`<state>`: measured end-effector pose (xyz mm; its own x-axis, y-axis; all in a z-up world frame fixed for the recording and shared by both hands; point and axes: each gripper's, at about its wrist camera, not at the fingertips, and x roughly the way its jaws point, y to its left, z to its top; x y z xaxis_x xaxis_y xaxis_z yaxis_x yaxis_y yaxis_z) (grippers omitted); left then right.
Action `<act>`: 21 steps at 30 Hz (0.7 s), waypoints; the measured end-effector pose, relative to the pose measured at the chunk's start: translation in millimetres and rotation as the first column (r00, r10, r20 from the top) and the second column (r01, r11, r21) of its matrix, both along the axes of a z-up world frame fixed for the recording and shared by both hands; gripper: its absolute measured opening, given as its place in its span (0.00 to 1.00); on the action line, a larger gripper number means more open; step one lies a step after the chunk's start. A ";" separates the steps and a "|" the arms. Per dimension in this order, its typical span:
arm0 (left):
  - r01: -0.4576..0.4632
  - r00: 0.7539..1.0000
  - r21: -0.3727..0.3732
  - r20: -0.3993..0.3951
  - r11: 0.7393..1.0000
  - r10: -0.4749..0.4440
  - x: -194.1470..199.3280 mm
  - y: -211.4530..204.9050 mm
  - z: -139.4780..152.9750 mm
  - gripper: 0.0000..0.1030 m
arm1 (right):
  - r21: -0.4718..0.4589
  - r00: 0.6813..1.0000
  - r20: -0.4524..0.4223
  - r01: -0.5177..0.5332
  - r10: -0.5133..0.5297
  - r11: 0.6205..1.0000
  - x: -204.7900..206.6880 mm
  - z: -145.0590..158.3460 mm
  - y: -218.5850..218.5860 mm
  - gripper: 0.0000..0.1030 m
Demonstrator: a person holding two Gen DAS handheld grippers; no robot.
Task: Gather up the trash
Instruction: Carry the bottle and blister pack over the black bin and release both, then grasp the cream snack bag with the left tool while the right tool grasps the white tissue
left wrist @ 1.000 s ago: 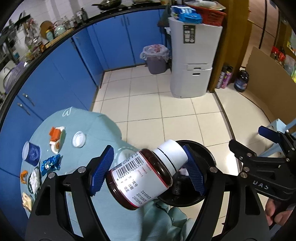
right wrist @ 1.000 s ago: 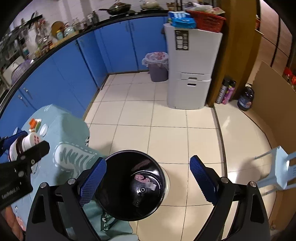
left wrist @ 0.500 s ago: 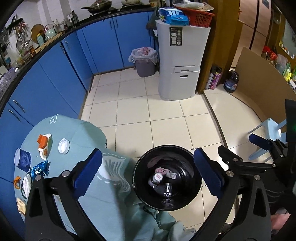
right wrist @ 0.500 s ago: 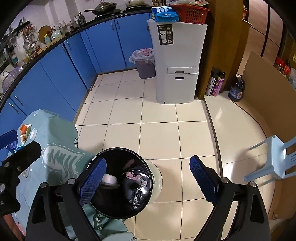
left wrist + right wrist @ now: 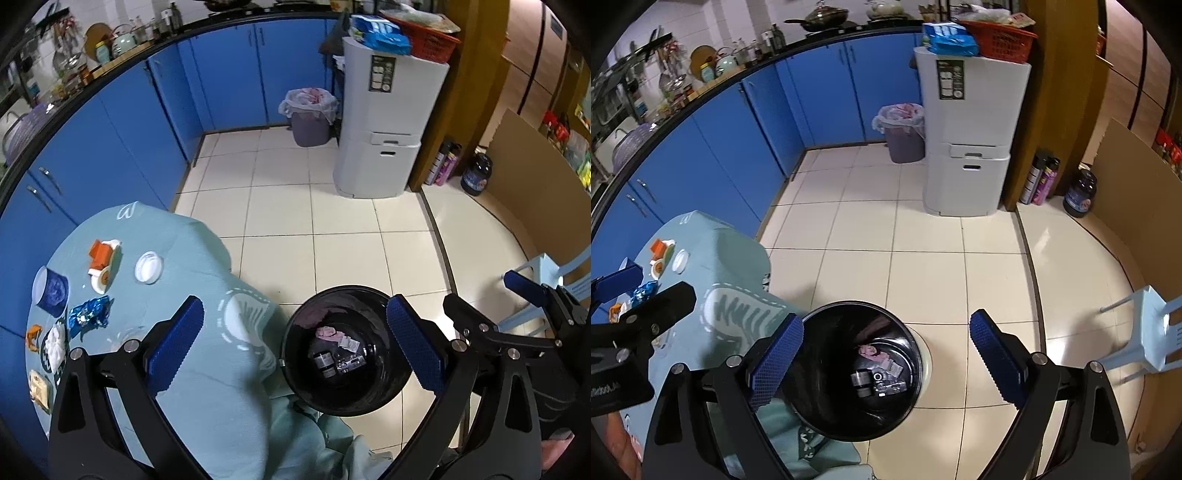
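Observation:
A black round trash bin [image 5: 373, 397] stands on the floor beside the table, also in the right wrist view [image 5: 820, 406]. A brown bottle [image 5: 323, 363] lies inside it among scraps. My left gripper [image 5: 293, 350] is open and empty above the bin's left rim. My right gripper [image 5: 886, 363] is open and empty over the bin. On the teal tablecloth [image 5: 192, 387] lie a white lid [image 5: 148, 267], an orange-and-white piece [image 5: 102, 264], a blue cup [image 5: 51, 291], a blue foil wrapper [image 5: 88, 317] and white crumpled paper [image 5: 55, 345].
Blue kitchen cabinets [image 5: 140, 122] run along the left and back. A grey lined bin [image 5: 310, 114] and a white cabinet [image 5: 384, 129] stand at the back. A light blue plastic chair [image 5: 1145, 336] is at the right. Bottles [image 5: 1043, 181] stand by the brown wall.
My left gripper opened and let go of the brown bottle, which dropped into the black bin. Both grippers rose a little above the bin.

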<state>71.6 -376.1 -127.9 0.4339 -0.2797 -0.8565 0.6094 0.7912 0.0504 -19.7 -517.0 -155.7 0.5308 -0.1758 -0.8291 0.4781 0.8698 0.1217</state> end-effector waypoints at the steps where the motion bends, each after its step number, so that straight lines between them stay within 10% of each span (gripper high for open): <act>1: -0.009 1.000 -0.007 0.001 1.000 0.009 1.7 4.7 1.7 0.95 | -0.003 1.000 0.000 -0.009 0.009 1.000 2.1 1.3 4.5 0.87; 21: -0.273 0.962 -0.026 0.015 0.962 0.273 42.8 157.0 7.6 0.95 | -0.002 0.975 -0.003 -0.224 0.224 0.975 62.6 9.5 117.2 0.87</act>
<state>114.4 -219.1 -120.2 0.5121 -0.1682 -0.8423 0.3694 0.9284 0.0392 42.9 -399.8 -146.2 0.5550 -0.0543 -0.8301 0.2712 0.9552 0.1188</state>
